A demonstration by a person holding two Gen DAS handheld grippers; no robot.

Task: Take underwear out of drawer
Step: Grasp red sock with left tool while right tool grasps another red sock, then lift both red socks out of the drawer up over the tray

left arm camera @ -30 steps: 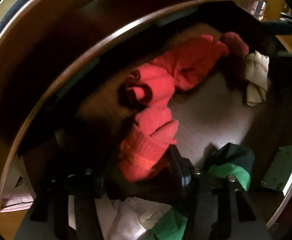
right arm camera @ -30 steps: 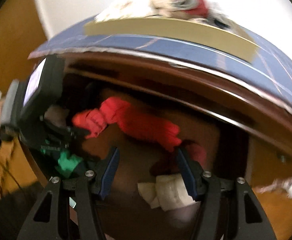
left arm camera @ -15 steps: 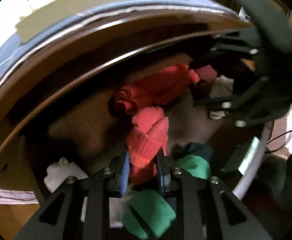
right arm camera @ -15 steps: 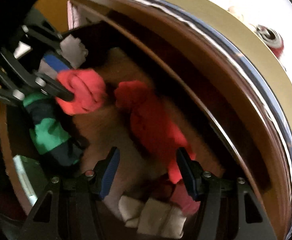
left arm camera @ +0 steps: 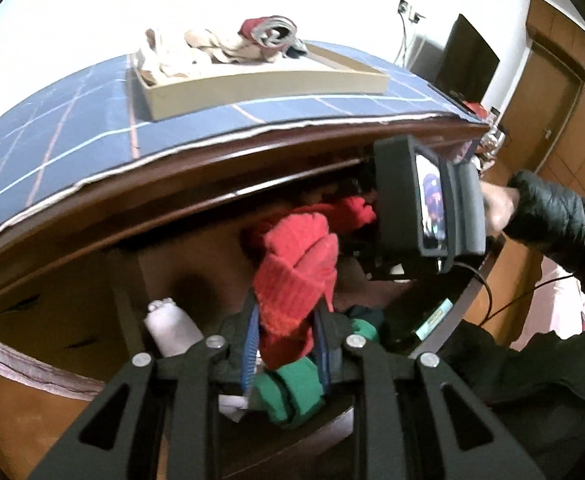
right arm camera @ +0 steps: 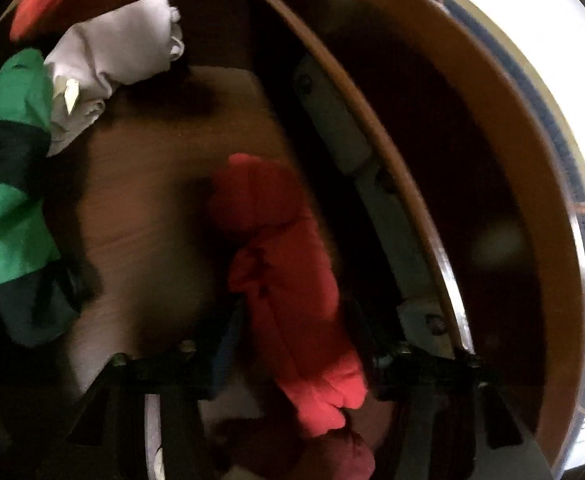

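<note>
My left gripper is shut on a rolled red underwear and holds it lifted above the open wooden drawer. My right gripper is inside the drawer, its jaws open on either side of a second red underwear roll that lies on the drawer floor. A green and dark roll and a white roll lie at the drawer's left end; they also show in the left wrist view as green and white.
A shallow cardboard tray with clothes sits on the blue checked cloth on the cabinet top. The right device's screen and the person's dark sleeve are to the right. The drawer rail runs beside the red roll.
My left gripper closed on the red roll and lifted it up out of the drawer. My right gripper moved deeper into the drawer, around the other red roll.
</note>
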